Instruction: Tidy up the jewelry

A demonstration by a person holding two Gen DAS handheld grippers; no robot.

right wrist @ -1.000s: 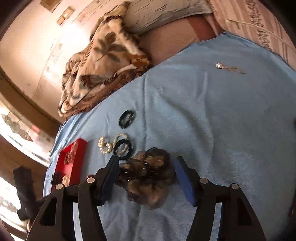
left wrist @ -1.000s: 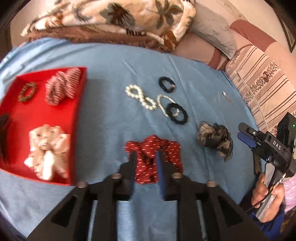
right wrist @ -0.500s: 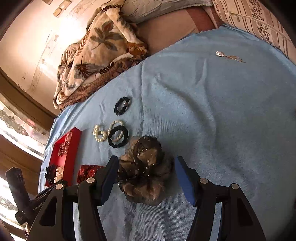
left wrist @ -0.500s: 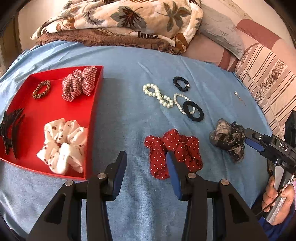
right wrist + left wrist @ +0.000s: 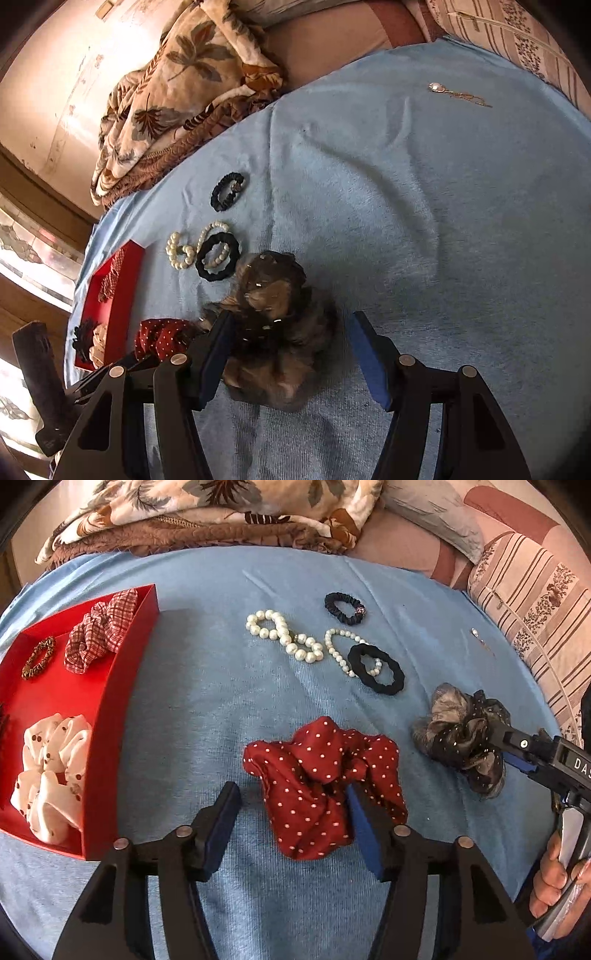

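A: Where do the grippers stand?

B: The left gripper has its jaws opening, with the red polka-dot scrunchie lying on the blue bed cover between them. Its right finger overlaps the cloth's near edge; the left finger is clear of it, so no pinch yet. The right gripper is spread wide around the grey-brown scrunchie, left pad against the fabric, right pad apart from it.

A: Which way do they lie?

B: Each scrunchie sits straight ahead of its own gripper, between the fingers. The red one spreads wider across than along, so I'd judge closing alone should gather it.

A: And the container?

B: The red tray lies to the left, nearer the left gripper. It holds a white patterned scrunchie, a checked scrunchie, a small brown beaded ring and something dark at its far edge. Pearl strands and two black hair ties remain on the cover beyond.
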